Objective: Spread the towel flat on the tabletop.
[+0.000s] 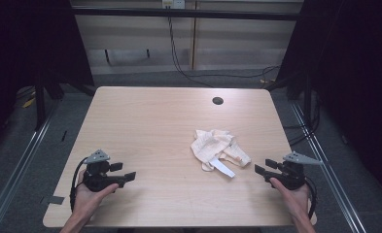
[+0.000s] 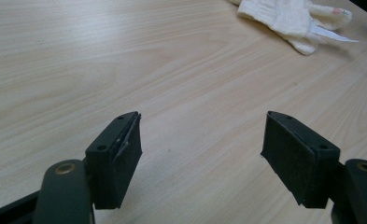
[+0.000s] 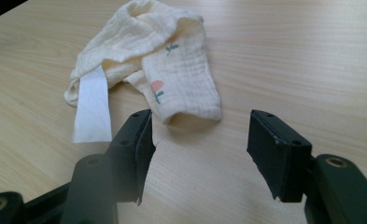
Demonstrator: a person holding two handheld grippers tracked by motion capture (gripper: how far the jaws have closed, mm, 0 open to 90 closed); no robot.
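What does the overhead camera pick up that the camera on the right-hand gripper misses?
High view alone: both hands, the left gripper, the table's round hole, floor cables. Right gripper view alone: small flower prints on the cream cloth and the right gripper with its open, empty jaws close up. Both: the crumpled cloth with its white label on the wooden table.

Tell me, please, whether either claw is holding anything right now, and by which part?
Nothing is held: the left claw and right claw are open over the table, apart from the cloth.
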